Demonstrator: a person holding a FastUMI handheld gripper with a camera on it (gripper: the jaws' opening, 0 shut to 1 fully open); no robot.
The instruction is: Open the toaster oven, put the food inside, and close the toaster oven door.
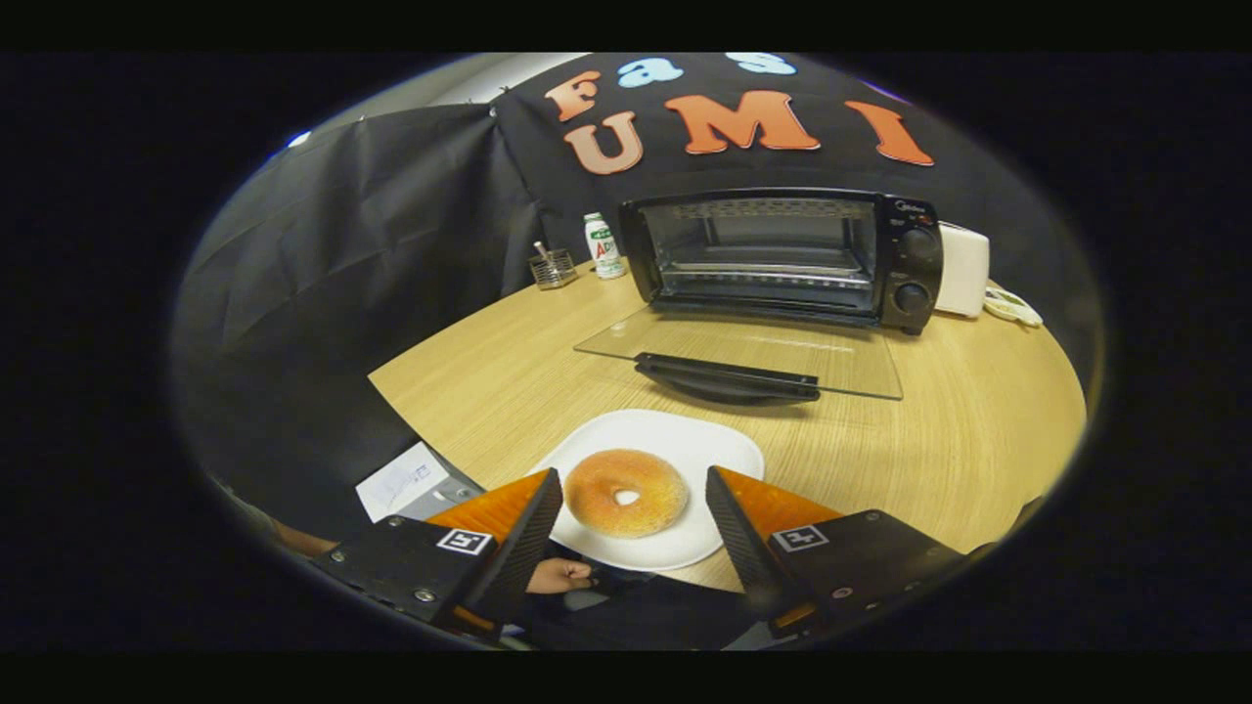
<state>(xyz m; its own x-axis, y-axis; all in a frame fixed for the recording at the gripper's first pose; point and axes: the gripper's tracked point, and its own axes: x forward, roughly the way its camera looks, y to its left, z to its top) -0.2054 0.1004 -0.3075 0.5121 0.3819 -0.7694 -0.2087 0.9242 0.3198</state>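
Gripper spread wide, fingers either side of the round golden-brown bagel, not touching it.

The bagel rests on a white rounded-square plate at the near edge of the light wooden table. Beyond the plate, the black toaster oven stands with its glass door folded down flat onto the table, black handle toward the fingers. A small white bottle and a wire holder stand just left of the oven.
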